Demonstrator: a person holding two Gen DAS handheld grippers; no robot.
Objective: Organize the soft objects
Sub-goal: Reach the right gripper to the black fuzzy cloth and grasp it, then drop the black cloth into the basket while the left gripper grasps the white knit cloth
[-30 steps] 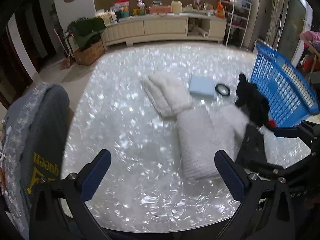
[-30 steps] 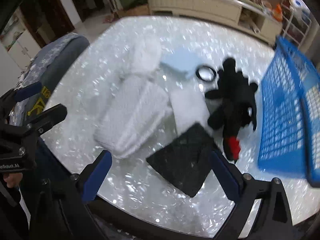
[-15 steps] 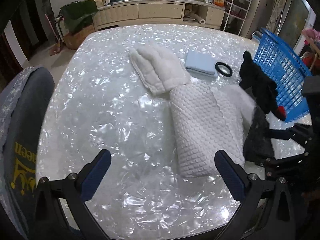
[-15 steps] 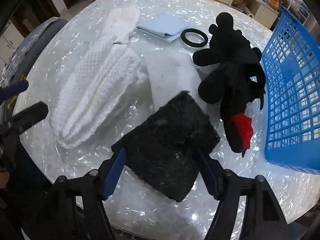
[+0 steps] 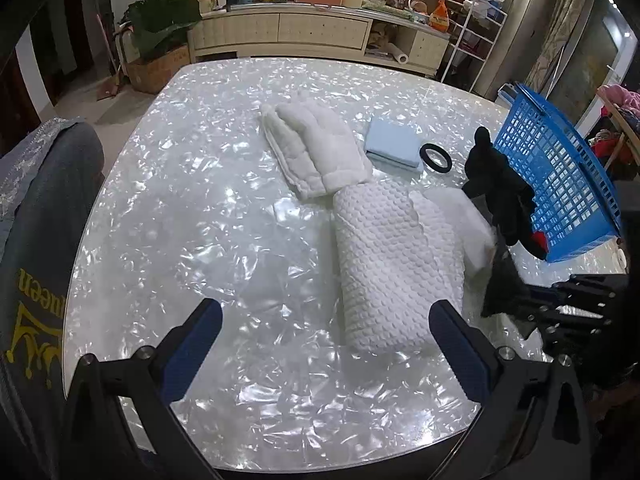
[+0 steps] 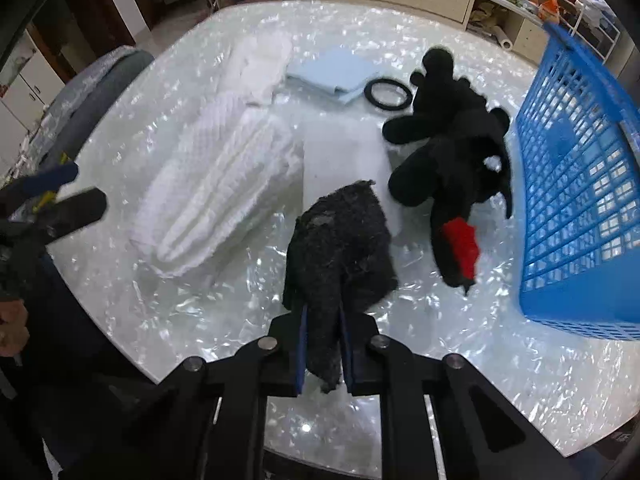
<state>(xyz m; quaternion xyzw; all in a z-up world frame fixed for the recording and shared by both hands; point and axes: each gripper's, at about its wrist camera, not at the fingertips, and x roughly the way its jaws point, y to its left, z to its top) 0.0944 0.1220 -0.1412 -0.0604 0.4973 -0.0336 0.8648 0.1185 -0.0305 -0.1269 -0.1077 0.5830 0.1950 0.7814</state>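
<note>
My right gripper (image 6: 323, 320) is shut on the near edge of a black fuzzy cloth (image 6: 340, 240), which bunches up between the blue pads and rests on the shiny white table (image 6: 460, 320). Left of it lies a rolled white waffle towel (image 6: 216, 200). A flat white sheet (image 6: 344, 152) lies behind the cloth. A black plush toy (image 6: 452, 160) with a red patch lies to the right. My left gripper (image 5: 324, 312) hangs open above the table, its right finger over the near end of the waffle towel (image 5: 392, 264). Nothing is between its fingers.
A blue plastic basket (image 5: 560, 168) lies tipped at the table's right edge. A white quilted cloth (image 5: 320, 156), a folded light blue cloth (image 5: 392, 144) and a black ring (image 5: 435, 157) lie farther back. A chair with a grey cover (image 5: 40, 220) stands at the left.
The right gripper's jaws closed on the black fuzzy cloth and squeezed it into a bunch. Both grippers came lower and closer to the table.
</note>
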